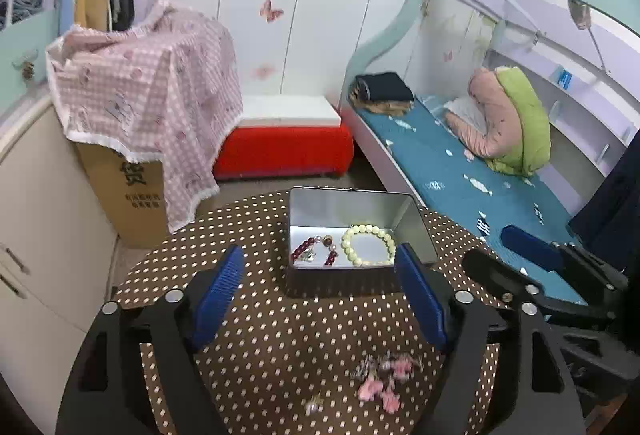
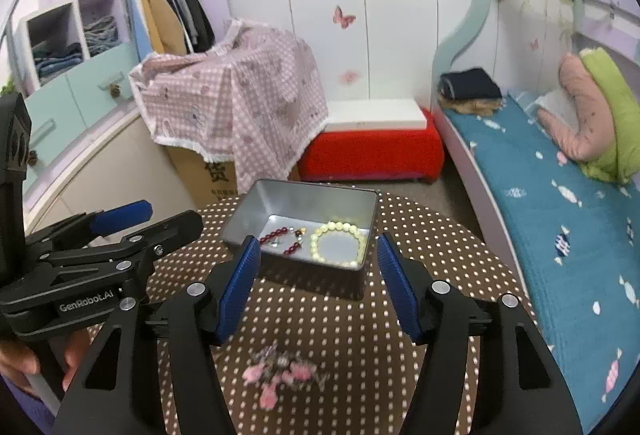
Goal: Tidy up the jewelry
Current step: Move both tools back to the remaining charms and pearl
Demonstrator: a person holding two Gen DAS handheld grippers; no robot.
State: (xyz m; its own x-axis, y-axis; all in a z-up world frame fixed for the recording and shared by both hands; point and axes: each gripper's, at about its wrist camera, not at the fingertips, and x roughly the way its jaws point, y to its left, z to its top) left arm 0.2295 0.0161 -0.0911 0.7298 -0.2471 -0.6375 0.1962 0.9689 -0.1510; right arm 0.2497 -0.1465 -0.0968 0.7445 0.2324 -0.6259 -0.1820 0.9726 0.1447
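Note:
An open metal tin point(image 1: 352, 201) point(image 2: 304, 195) stands on the brown dotted round table point(image 1: 280, 335) point(image 2: 340, 315). Inside lie a pale yellow bead bracelet point(image 1: 369, 245) point(image 2: 340, 242) and a dark red bead bracelet point(image 1: 314, 251) point(image 2: 282, 239). A pink flower jewelry piece point(image 1: 384, 379) point(image 2: 280, 375) lies on the table in front of the tin. A small earring point(image 1: 314, 403) lies left of it. My left gripper point(image 1: 320, 267) point(image 2: 148, 219) is open and empty before the tin. My right gripper point(image 2: 318, 255) point(image 1: 496, 251) is open and empty above the flower piece.
A cardboard box under a pink checked cloth point(image 1: 148, 91) point(image 2: 240, 95) stands behind the table at left. A red and white bench point(image 1: 284, 139) point(image 2: 372, 143) sits at the wardrobe. A bed with a blue cover point(image 1: 460, 175) point(image 2: 560, 215) runs along the right.

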